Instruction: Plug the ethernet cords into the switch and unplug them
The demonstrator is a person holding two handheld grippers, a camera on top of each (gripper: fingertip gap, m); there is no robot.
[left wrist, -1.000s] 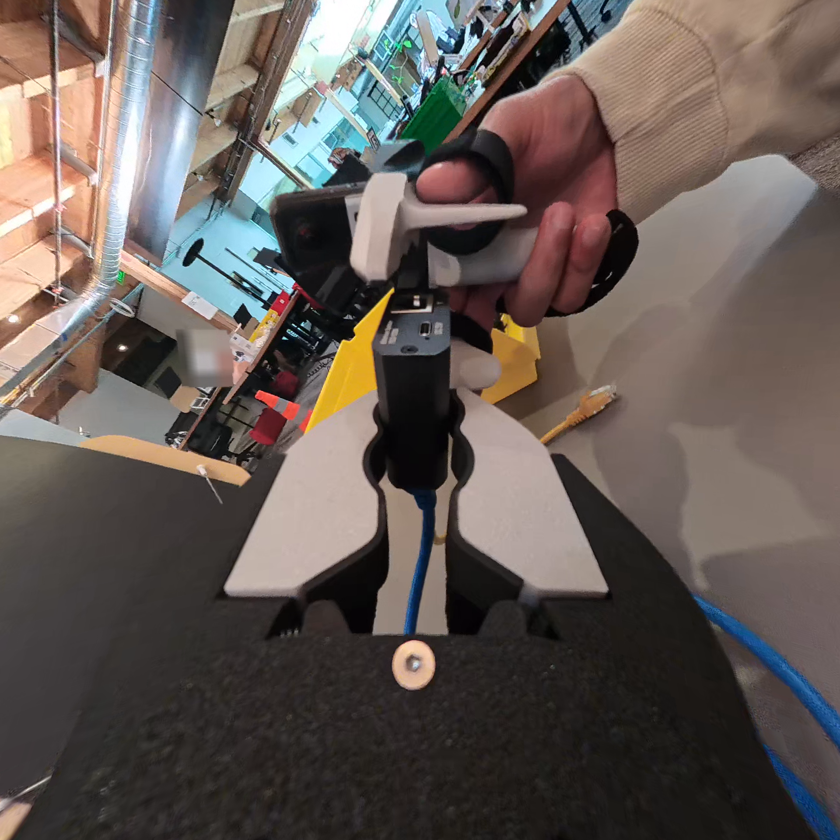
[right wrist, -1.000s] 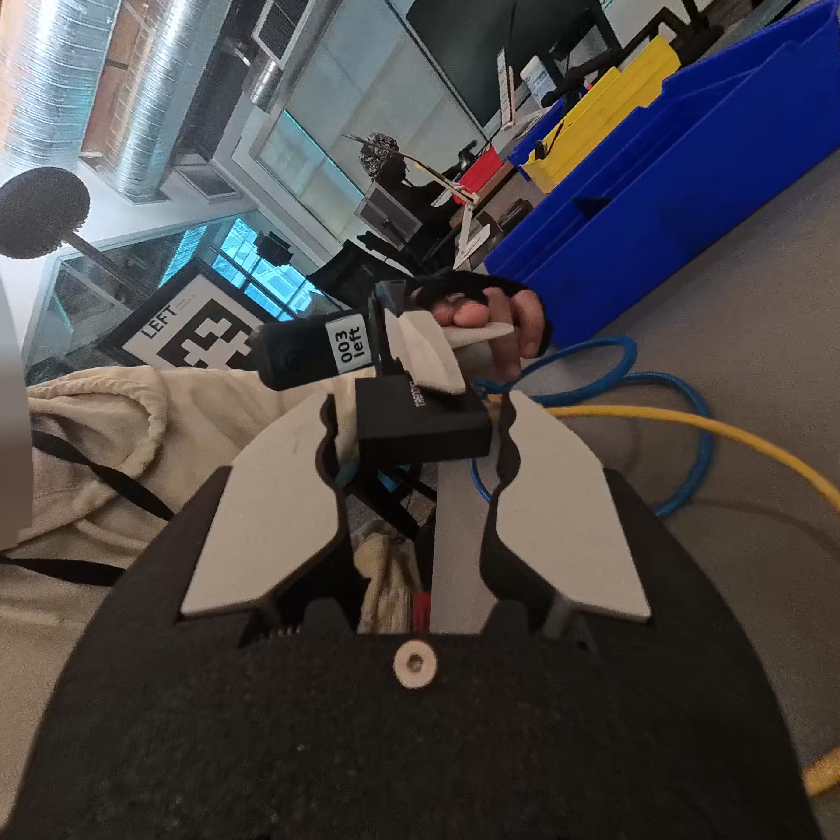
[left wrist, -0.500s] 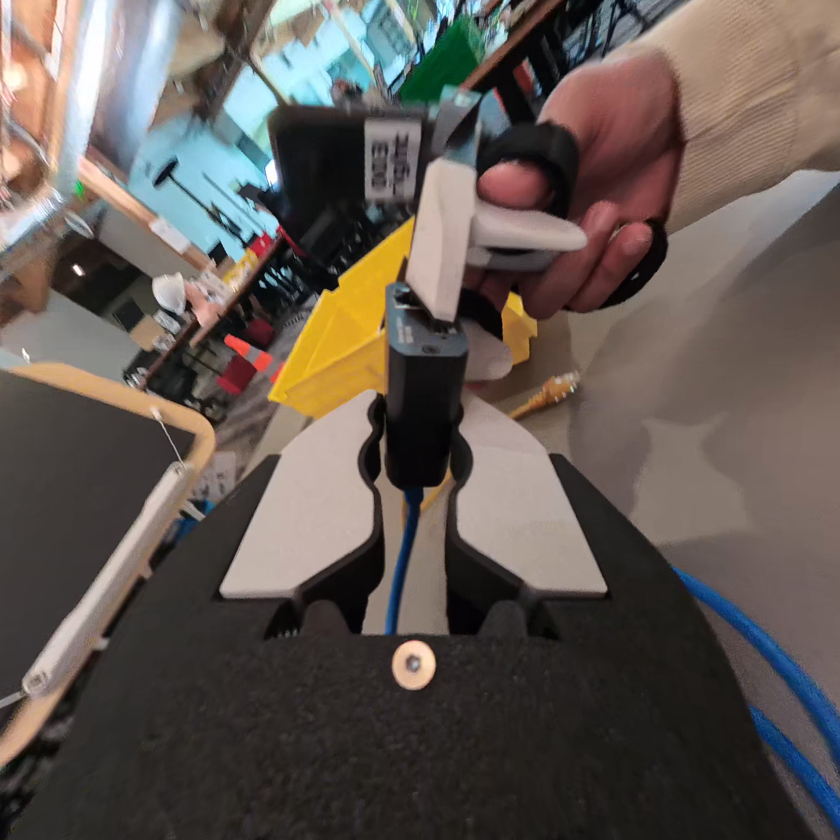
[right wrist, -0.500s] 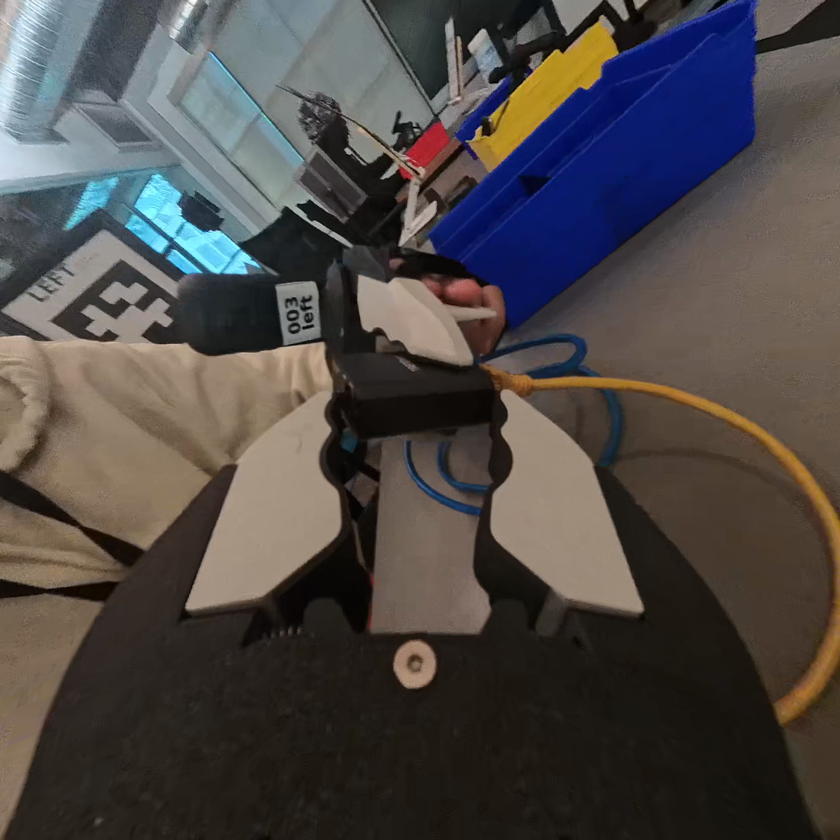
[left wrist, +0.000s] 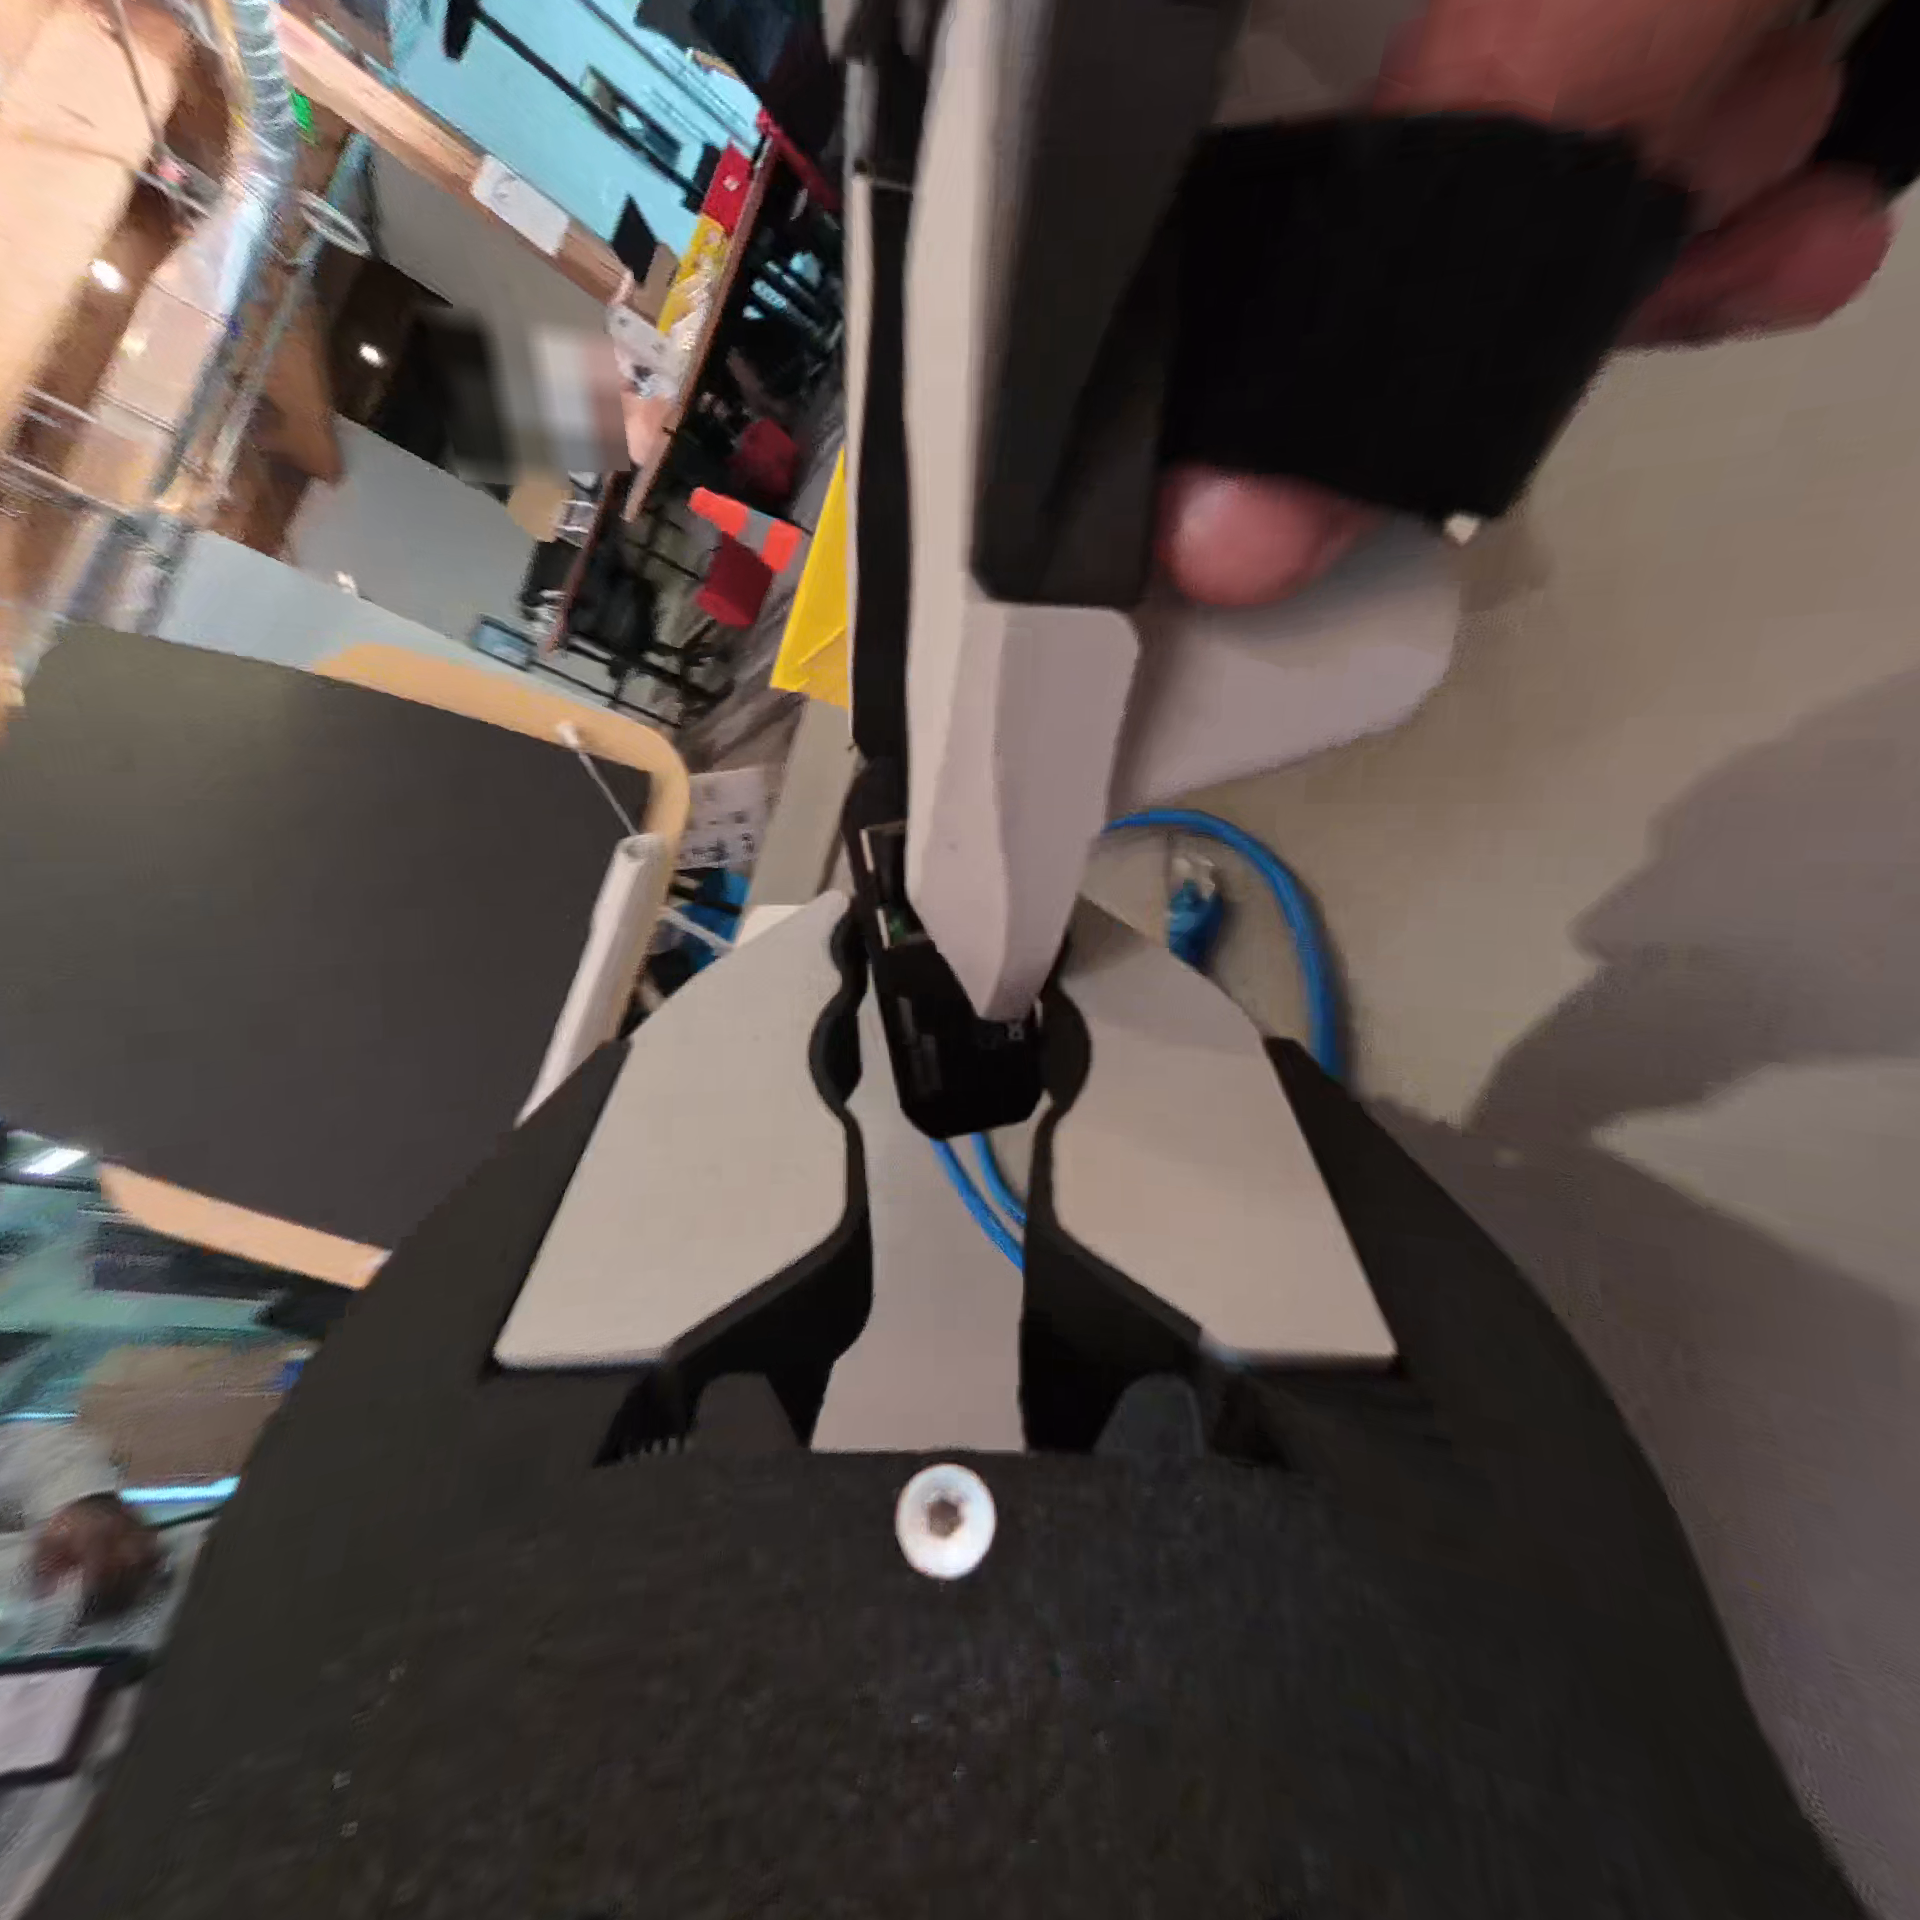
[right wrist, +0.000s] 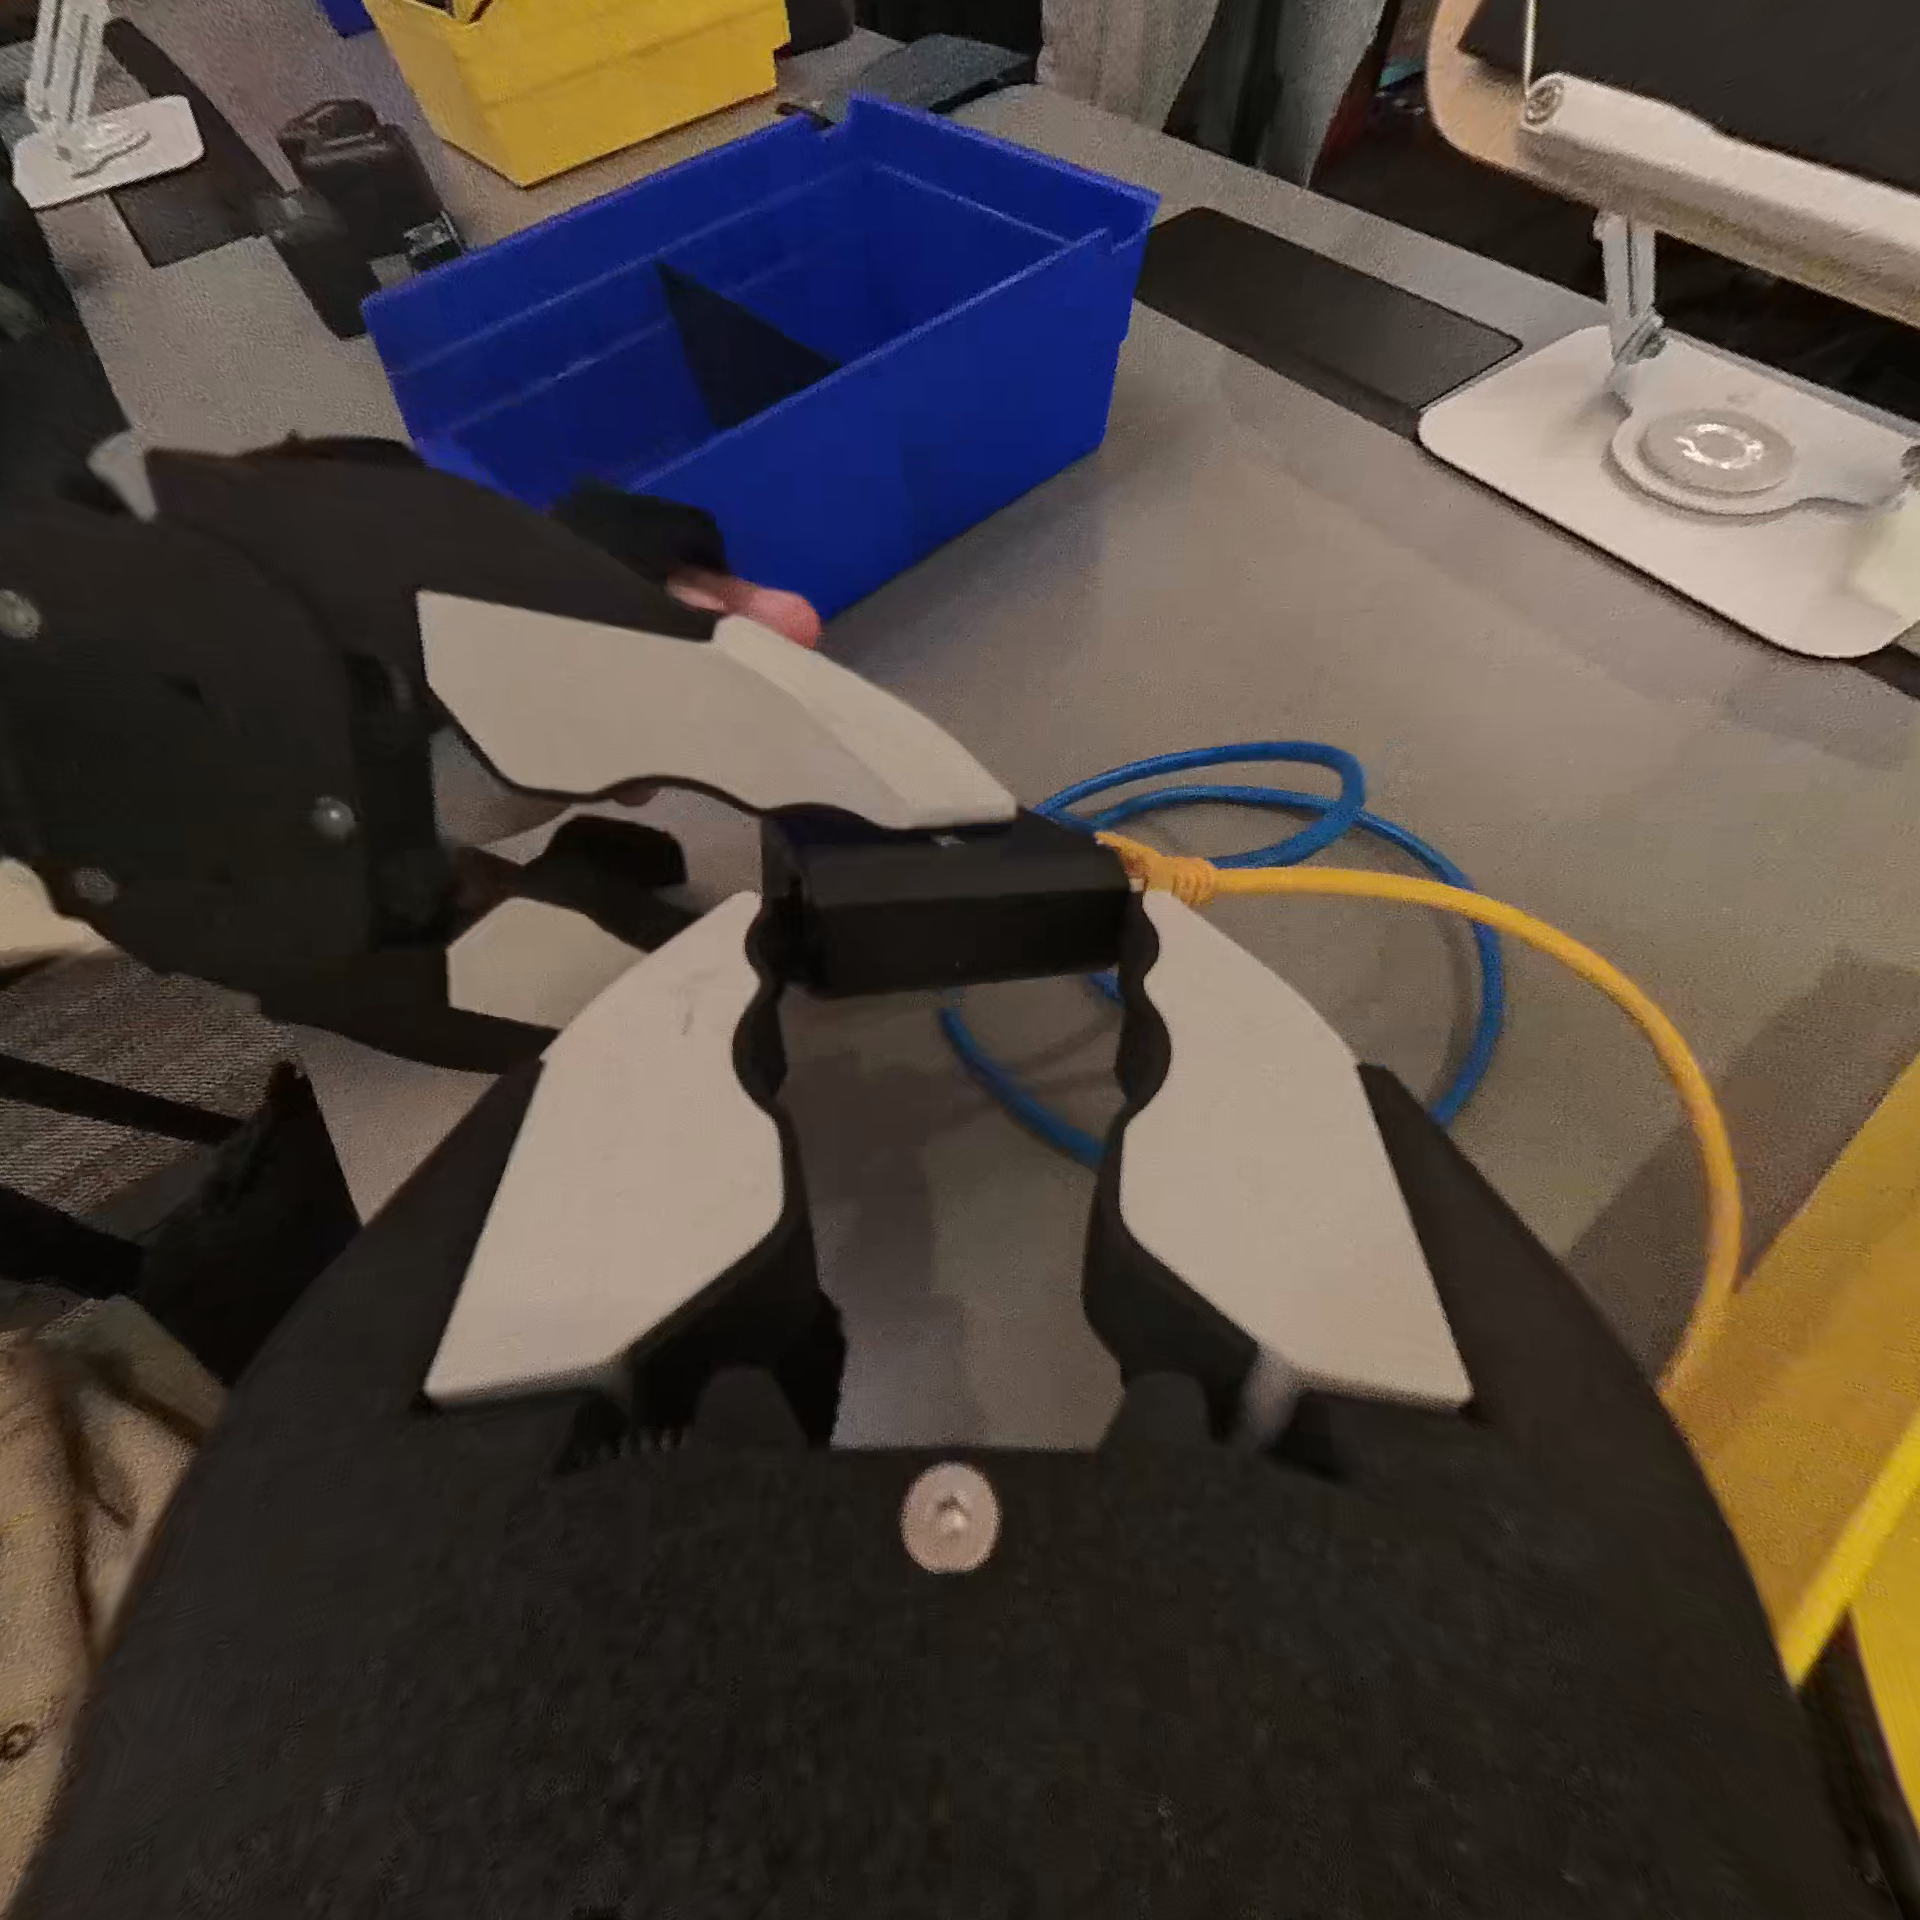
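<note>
The black switch (right wrist: pixel 935 920) is held above the table by both grippers. My right gripper (right wrist: pixel 945 914) is shut on its two short ends. My left gripper (left wrist: pixel 956 935) is shut on the switch (left wrist: pixel 956 1060), which sits tilted between its fingers. In the right wrist view the left gripper comes in from the left, with its upper finger (right wrist: pixel 707 717) on the switch's top. The yellow cord (right wrist: pixel 1621 997) is plugged into the switch's right end. The blue cord (right wrist: pixel 1455 904) lies coiled on the table, its plug (left wrist: pixel 1195 914) loose.
A blue divided bin (right wrist: pixel 790 343) stands behind the switch, and a yellow bin (right wrist: pixel 582 73) farther back. Another yellow bin's edge (right wrist: pixel 1829 1403) is close on the right. A white stand base (right wrist: pixel 1683 488) and a black mat (right wrist: pixel 1320 301) are at the back right.
The right gripper, open around the switch a second ago, has shut on it. Both grippers have swung round and now look down at the table. The left gripper has kept the switch between its fingers.
</note>
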